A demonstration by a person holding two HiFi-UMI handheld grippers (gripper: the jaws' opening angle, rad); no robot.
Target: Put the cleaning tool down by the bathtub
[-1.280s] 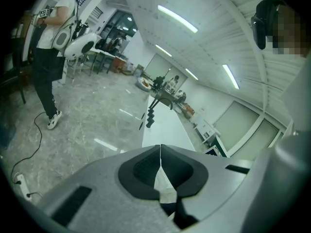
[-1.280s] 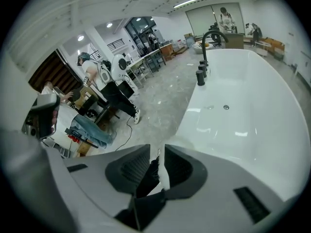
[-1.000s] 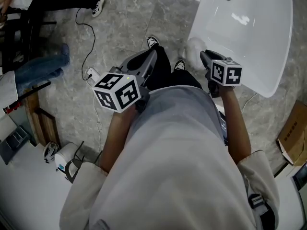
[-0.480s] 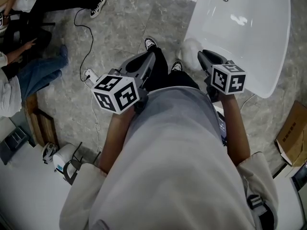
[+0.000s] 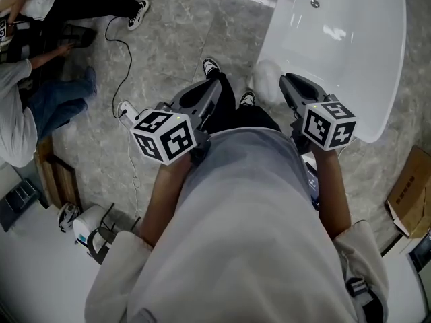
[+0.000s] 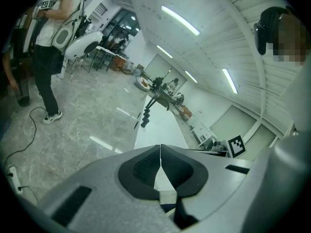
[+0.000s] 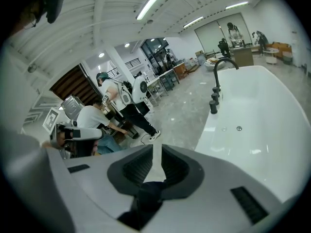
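Plainly white, rounded cleaning tool (image 5: 267,73), just beside bathtub (image 5: 363,66)

No words, brand names or numbers are being shown clearly enough to be read. Black-and-white square patterns are being shown on the faces of the left cube (image 5: 165,136) and the right cube (image 5: 328,124), but no letters are being made by them. One more such square (image 6: 236,145) is being seen in the left gripper view. Some dark print is being carried on the side of a cardboard box (image 5: 411,190), but it is being shown too small to read.
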